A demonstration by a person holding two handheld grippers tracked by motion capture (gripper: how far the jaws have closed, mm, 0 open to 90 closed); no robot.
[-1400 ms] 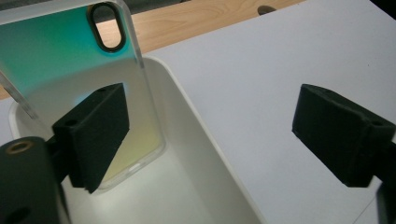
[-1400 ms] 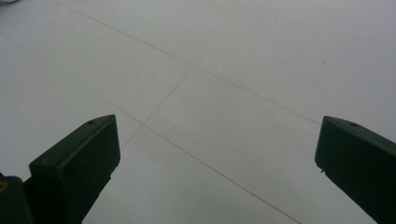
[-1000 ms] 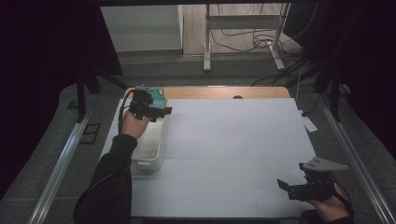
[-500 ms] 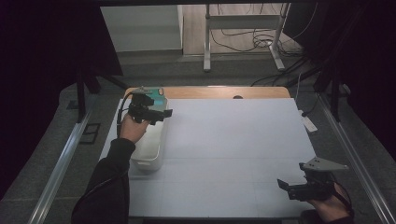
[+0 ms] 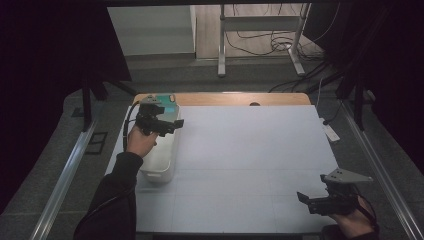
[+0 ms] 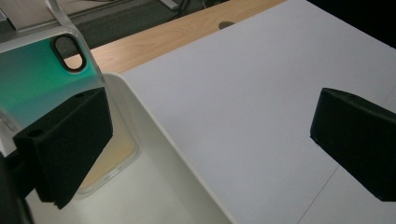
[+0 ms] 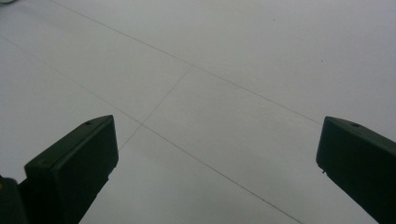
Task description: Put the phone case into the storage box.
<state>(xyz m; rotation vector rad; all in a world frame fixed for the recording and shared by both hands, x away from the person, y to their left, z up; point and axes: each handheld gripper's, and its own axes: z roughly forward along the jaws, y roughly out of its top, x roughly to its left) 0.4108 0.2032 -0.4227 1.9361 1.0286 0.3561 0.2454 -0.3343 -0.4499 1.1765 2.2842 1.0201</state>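
A white rectangular bin (image 5: 162,150) stands at the table's left side, and a green translucent phone case (image 5: 167,104) with an oval cut-out leans at its far end. My left gripper (image 5: 170,126) hovers over the bin's far half, open, jaws wide apart and empty. In the left gripper view the case (image 6: 32,79) lies just behind the left jaw, and the bin's rim (image 6: 173,144) runs diagonally below. My right gripper (image 5: 306,199) rests low over the table's near right corner, open, with bare white surface between its jaws in the right gripper view.
The white table top (image 5: 250,150) has a wooden strip (image 5: 235,98) along its far edge with a small round hole (image 5: 255,104). A small white tag (image 5: 331,132) lies at the right edge. Metal rails flank the table; cables and a stand's legs lie on the floor behind.
My left gripper has drifted slightly toward the near side and right above the bin. The right gripper has stayed in place.
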